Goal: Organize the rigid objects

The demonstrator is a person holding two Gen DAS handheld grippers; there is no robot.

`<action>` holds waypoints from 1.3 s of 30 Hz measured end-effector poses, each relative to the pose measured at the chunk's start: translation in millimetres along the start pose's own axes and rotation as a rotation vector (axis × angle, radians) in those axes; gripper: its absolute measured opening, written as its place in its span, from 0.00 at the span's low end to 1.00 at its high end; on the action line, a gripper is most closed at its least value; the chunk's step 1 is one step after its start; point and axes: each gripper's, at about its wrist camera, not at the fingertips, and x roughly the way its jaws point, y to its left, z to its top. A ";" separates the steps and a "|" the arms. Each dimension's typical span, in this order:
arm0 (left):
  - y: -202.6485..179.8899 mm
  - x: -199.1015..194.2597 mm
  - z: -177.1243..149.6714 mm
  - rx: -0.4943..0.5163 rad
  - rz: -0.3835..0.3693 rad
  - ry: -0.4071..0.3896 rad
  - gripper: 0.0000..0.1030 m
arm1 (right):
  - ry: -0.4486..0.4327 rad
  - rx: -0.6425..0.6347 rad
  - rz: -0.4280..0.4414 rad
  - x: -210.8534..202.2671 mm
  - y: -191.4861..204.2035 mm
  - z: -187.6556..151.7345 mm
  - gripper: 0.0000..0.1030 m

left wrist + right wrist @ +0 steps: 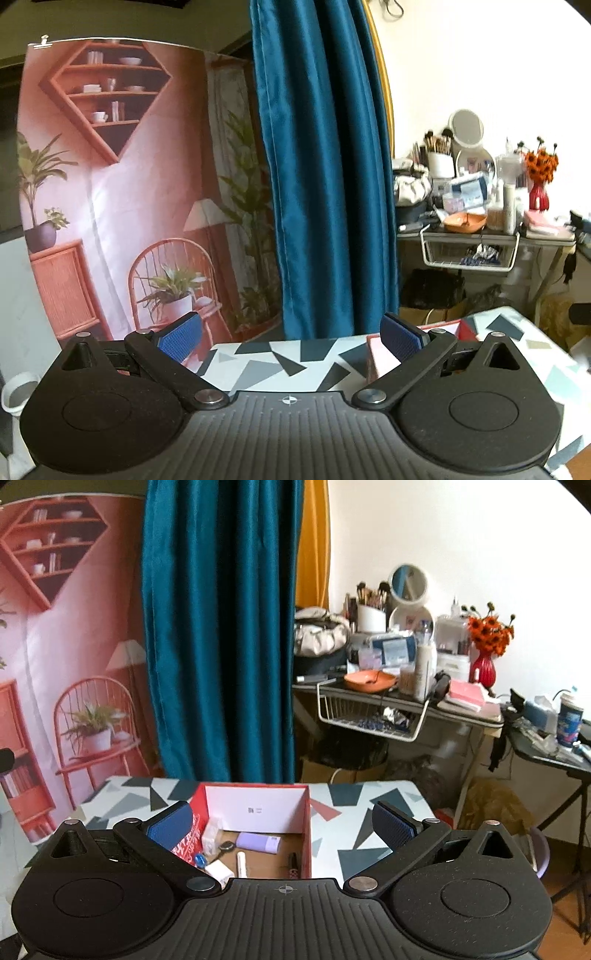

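A red box [306, 834] with white inner walls stands on the table [343, 834] with the grey-and-black triangle cloth. Inside it lie several small items: a lilac tube [258, 842], a white tube [241, 864], a white block [218, 871] and a dark pen [293, 862]. My right gripper [282, 829] hovers above the box, wide open, with nothing between its blue pads. In the left wrist view my left gripper [291, 338] is open and empty over the table's [266, 365] far edge, and the box corner [376, 354] shows just left of its right finger.
A teal curtain [221, 627] hangs behind the table, with a printed pink room backdrop [66, 646] to its left. At the right stands a cluttered dressing table [399, 698] with a wire basket, a mirror and a red vase of orange flowers [484, 664].
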 end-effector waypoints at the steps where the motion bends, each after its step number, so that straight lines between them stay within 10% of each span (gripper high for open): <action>1: 0.0 -3.7 0.2 -0.009 -0.002 -0.011 1.00 | -0.013 -0.001 -0.001 -6.5 -0.5 -0.7 1.00; 39: -7.1 -20.9 -7.6 0.001 -0.001 -0.011 1.00 | -0.091 -0.029 -0.013 -48.4 -2.0 -12.0 1.00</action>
